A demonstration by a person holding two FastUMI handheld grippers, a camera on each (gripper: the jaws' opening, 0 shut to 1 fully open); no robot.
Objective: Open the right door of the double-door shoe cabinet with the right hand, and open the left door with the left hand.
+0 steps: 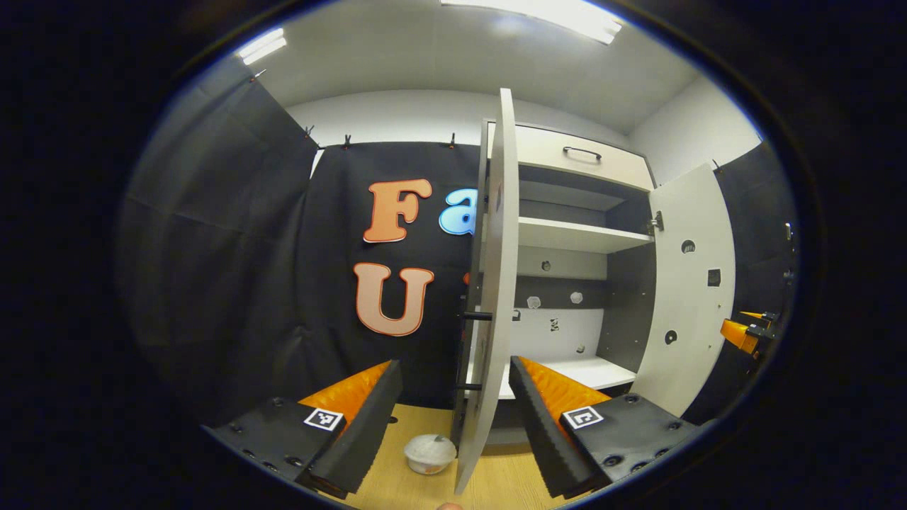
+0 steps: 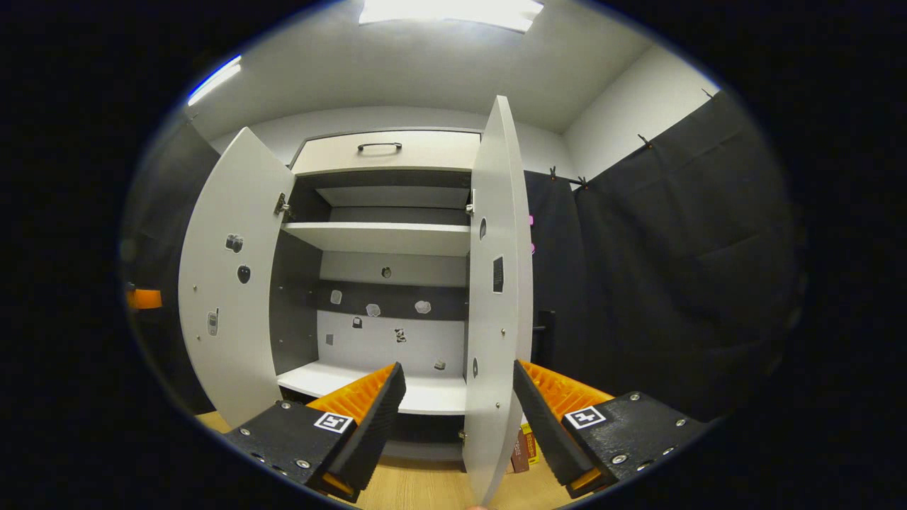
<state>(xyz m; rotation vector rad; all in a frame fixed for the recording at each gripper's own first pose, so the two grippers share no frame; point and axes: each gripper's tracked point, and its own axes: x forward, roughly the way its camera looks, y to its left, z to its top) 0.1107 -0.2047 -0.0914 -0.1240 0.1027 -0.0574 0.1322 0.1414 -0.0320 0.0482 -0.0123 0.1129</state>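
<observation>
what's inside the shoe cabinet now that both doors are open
The shoe cabinet shows an upper shelf and a bottom shelf, both bare, with small stickers on the back panel. The right door covers the interior's right edge.

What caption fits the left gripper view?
Open left gripper straddles the left door edge; cabinet open.

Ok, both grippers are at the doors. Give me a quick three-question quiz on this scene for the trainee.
1. True or false: the right door is fully shut.
2. What stands between the fingers of the left gripper? A) a drawer handle B) the edge of the left door C) a shoe
3. Fill in: on the floor beside the left door sits a white ____.
Key: 1 false; 2 B; 3 bowl.
</observation>
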